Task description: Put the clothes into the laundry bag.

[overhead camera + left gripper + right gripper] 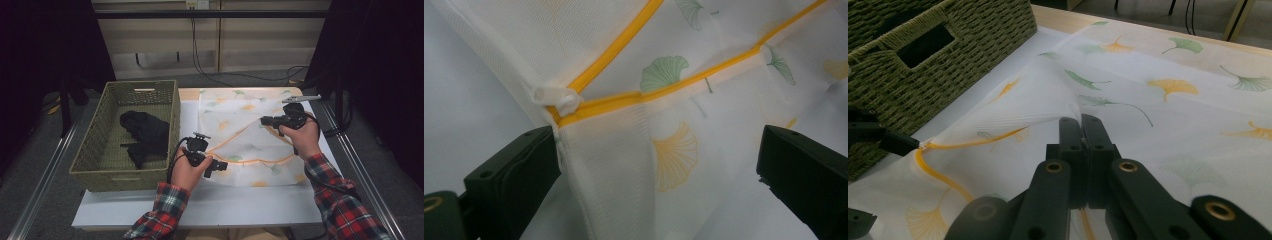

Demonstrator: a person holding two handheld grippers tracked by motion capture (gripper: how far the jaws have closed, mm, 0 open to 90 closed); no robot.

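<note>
The mesh bag point(250, 135) lies flat on the white table point(210, 205), its left edge just beside the wicker basket point(95, 145) (dark clothes point(145, 132) inside). The right gripper point(267, 120) has its fingers clamped together on the bag's upper flap, lifting it off the lower layer along the orange zipper point(624, 100). The left gripper point(220, 166) sits at the zipper's closed corner by the white pull point(556, 97), fingers apart on either side of the cloth. The near strip of table is bare; grey floor point(45, 200) and dark curtains point(390, 75) surround it.
</note>
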